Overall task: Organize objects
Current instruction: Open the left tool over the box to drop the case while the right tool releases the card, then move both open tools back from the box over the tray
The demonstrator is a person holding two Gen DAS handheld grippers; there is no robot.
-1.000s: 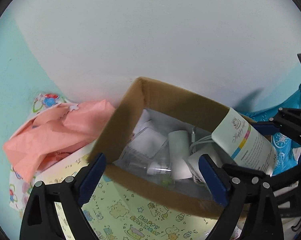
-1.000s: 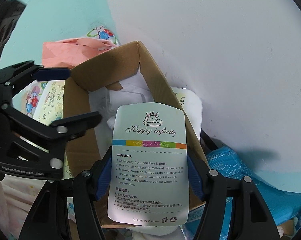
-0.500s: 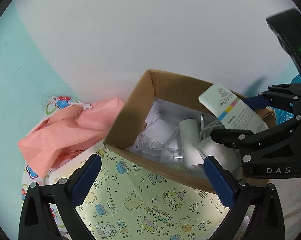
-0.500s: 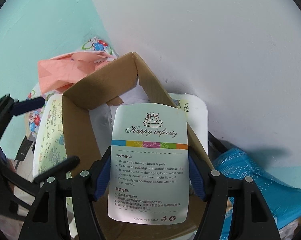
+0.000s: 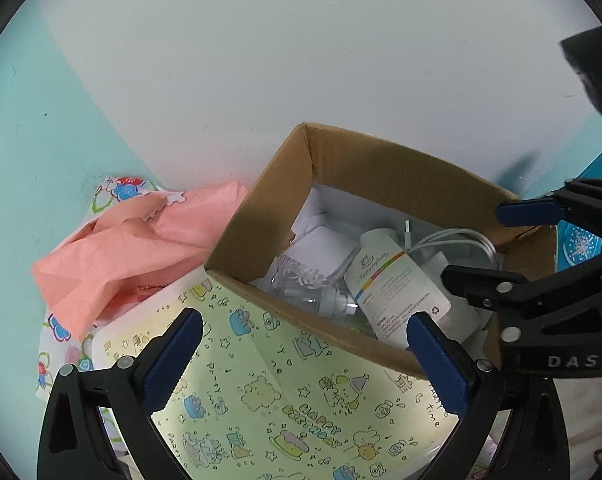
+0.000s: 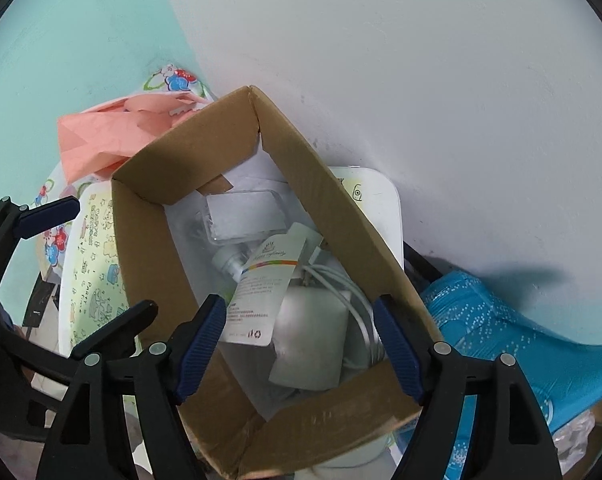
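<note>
An open cardboard box stands against the wall. The white "Happy infinity" candle pack lies loose inside it on a white cable, a clear bottle and white packets. My right gripper is open and empty above the box's near end; it also shows in the left wrist view. My left gripper is open and empty, above the yellow birthday-print tray beside the box.
A crumpled pink bag lies left of the box over a flower-print cloth. A blue dotted package sits right of the box. The white and teal wall is close behind.
My right gripper opened and the candle pack dropped into the box. Both grippers drew back from the box.
</note>
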